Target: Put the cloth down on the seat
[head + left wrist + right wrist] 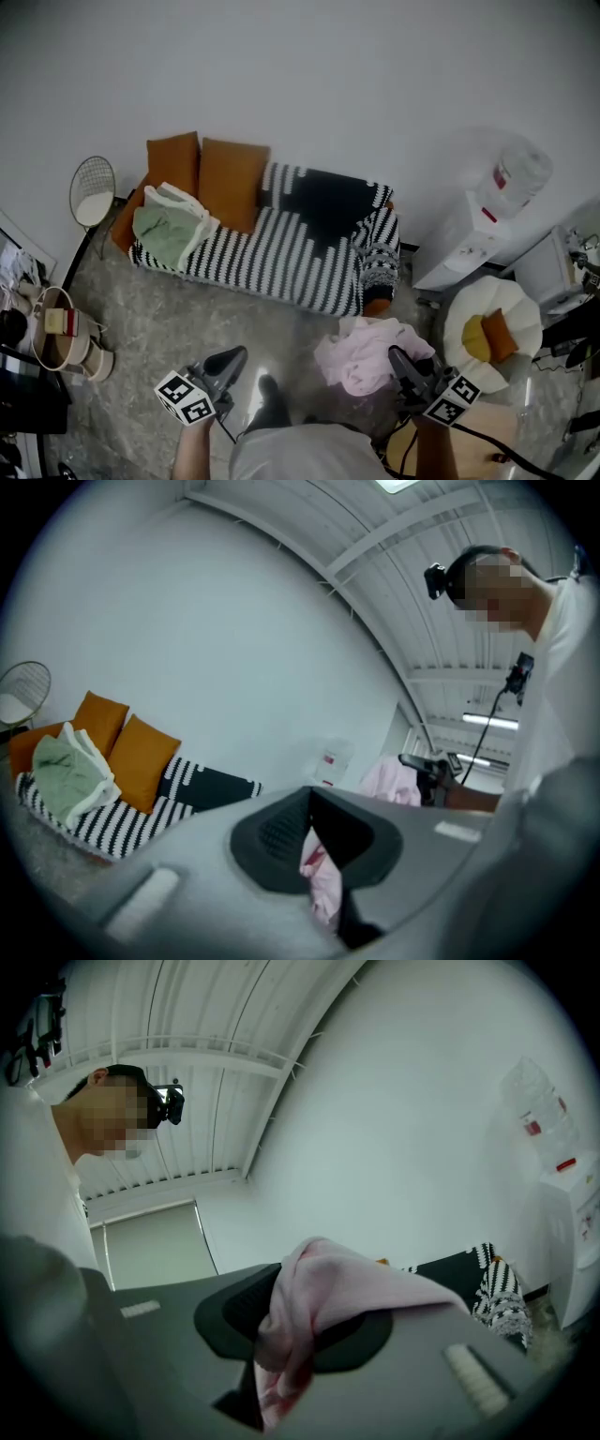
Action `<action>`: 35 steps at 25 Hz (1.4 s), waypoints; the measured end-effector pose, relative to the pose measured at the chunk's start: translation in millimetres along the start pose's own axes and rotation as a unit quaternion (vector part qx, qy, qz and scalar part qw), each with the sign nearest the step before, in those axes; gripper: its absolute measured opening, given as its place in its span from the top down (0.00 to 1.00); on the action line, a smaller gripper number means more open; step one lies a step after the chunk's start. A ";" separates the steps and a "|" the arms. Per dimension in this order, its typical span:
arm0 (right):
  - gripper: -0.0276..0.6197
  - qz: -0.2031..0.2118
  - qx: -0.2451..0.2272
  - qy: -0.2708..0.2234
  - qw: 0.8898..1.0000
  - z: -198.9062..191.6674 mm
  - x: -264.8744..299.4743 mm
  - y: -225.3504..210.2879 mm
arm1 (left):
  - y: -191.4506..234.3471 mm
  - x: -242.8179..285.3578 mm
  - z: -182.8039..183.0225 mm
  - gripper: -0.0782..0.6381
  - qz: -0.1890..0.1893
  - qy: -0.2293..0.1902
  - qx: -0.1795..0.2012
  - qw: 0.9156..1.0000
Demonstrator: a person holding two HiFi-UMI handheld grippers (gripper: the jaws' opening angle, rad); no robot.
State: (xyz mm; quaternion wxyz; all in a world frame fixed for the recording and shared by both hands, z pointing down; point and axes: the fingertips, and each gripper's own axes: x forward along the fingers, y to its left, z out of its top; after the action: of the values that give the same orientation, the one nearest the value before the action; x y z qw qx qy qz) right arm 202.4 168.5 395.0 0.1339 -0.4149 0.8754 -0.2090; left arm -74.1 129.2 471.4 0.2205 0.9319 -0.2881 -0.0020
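1. Clamping down, the right gripper [401,364] has its jaws pinched on the pink cloth [361,361]. The cloth hangs bunched in the air, just short of the seat's front edge at its right-hand end.
2. On the other side, the left gripper [234,358] has its tips pressed together, also short of the seat's front edge but nearer its middle. No cloth reaches it. A pinkish sliver shows low in its gap, and I can't tell what that is.
3. Ahead is the seat [281,253], a striped sofa whose long axis runs left to right. It lies forward and to the left of the loaded gripper, so the right arm is clearly the nearer one. My call: carry the cloth forward over the front edge, then let go.
4. Farther along, the seat's middle stripes look bare, and that's the likely landing spot.
5. At the seat's far left end lies a green garment [169,234], with orange cushions [230,183] against the back, so I'd steer clear of that end.
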 end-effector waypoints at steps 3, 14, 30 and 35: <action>0.81 -0.008 -0.002 -0.001 1.000 1.8 28.6 -3.1 | 25.8 2.5 12.7 0.90 -0.008 0.007 0.005 1.000; 0.81 -0.043 -0.006 -0.022 0.999 2.8 113.7 -14.5 | 110.8 12.6 54.8 0.89 -0.044 0.027 0.019 0.998; 0.81 -0.048 -0.025 -0.019 0.998 5.2 209.4 -16.9 | 188.8 11.0 78.6 0.89 -0.067 0.030 0.009 0.997; 0.81 -0.039 -0.038 -0.013 0.998 10.6 228.4 -21.7 | 199.7 8.9 81.0 0.90 -0.061 0.030 0.006 0.998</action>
State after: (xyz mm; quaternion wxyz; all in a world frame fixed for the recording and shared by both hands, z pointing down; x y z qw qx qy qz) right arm 79.6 -25.2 382.1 0.1210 -0.4565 0.8638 -0.1753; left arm -184.4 -55.8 481.7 0.2230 0.9487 -0.2238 0.0141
